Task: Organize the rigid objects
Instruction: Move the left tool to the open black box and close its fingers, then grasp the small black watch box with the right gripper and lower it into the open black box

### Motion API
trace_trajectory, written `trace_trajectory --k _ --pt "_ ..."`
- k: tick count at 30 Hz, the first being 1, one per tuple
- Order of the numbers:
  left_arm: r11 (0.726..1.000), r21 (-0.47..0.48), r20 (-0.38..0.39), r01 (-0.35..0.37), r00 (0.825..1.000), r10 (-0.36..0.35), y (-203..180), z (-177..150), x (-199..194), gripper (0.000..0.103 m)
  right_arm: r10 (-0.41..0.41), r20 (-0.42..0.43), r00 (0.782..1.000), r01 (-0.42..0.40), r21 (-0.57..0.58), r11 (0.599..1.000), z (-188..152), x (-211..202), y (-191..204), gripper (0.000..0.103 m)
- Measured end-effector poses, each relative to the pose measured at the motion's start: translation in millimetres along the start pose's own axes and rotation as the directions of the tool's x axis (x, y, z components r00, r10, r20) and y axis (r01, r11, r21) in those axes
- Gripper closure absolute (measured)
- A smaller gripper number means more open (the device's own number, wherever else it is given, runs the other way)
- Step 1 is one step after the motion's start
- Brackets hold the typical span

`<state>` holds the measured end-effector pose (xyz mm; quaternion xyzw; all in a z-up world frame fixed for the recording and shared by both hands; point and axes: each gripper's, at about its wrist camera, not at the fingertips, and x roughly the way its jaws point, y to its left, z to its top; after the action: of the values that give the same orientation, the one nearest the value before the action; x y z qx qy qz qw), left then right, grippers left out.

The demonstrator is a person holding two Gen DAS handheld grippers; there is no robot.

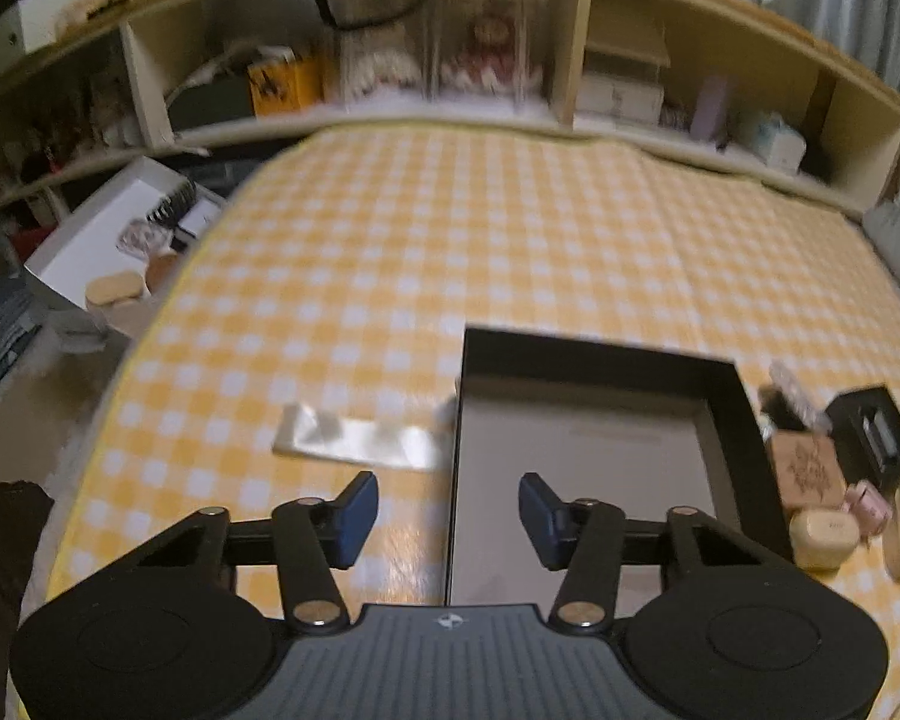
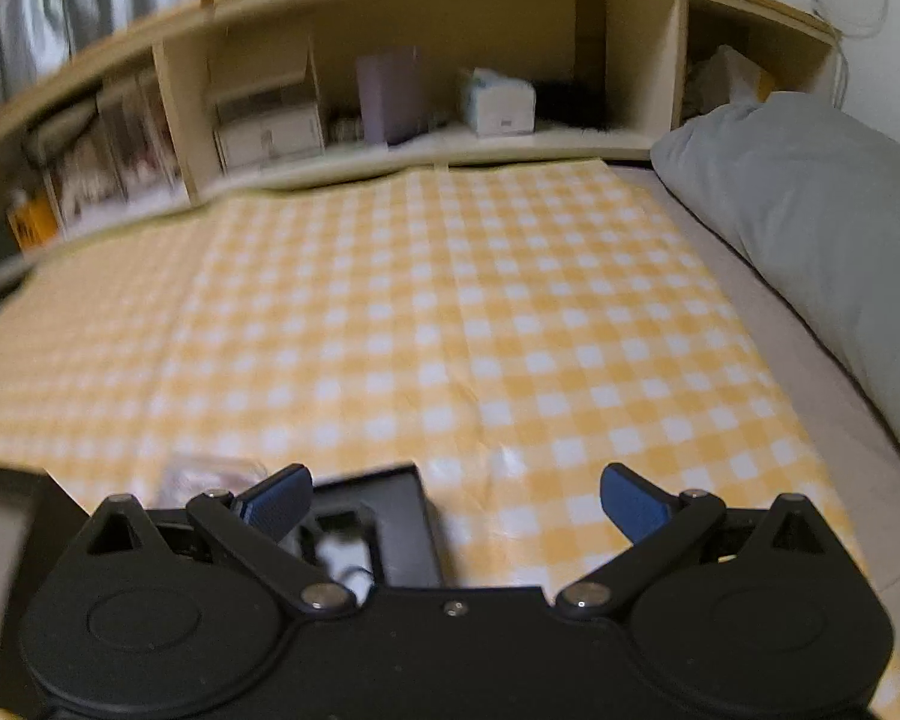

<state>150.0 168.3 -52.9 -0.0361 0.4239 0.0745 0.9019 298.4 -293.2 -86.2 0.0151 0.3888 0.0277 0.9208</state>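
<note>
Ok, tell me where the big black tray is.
In the left wrist view the black tray sits on the checked cloth, right of the silver packet, with small boxes beside its right wall.

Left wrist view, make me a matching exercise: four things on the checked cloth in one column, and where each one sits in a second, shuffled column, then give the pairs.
Things:
1. black tray
2. clear plastic sleeve
3. wooden block
4. cream case

Places:
A. just left of the tray
B. right of the tray, behind the cream case
C. nearest the camera in the cluster on the right
D. centre of the cloth, ahead of the left gripper

Pairs: 1-D, 2-A, 3-B, 4-C
</note>
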Motion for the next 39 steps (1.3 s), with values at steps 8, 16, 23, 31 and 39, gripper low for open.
trace_trajectory --k 8,16,23,31,39 --pt "1.000 0.002 -0.154 0.012 0.988 -0.012 5 -10 29 0.089 0.077 -0.131 0.988 -0.076 0.009 0.997 -8 11 -9 0.035" --pt "0.999 0.026 -0.204 0.022 0.979 -0.016 1 -14 34 0.094 0.070 -0.189 0.979 -0.077 -0.033 0.996 -10 21 -2 0.069" --pt "1.000 0.010 -0.221 0.026 0.975 -0.023 3 -12 35 0.094 0.061 -0.231 0.971 -0.076 -0.057 0.995 -14 29 0 0.099" --pt "1.000 -0.013 -0.216 0.024 0.976 -0.026 4 -12 36 0.099 0.047 -0.214 0.976 -0.035 0.061 0.998 -10 16 -13 0.101" --pt "1.000 -0.020 -0.211 0.023 0.977 -0.027 4 -12 37 0.099 0.106 -0.082 0.991 -0.088 0.198 0.976 3 -17 -19 0.099"
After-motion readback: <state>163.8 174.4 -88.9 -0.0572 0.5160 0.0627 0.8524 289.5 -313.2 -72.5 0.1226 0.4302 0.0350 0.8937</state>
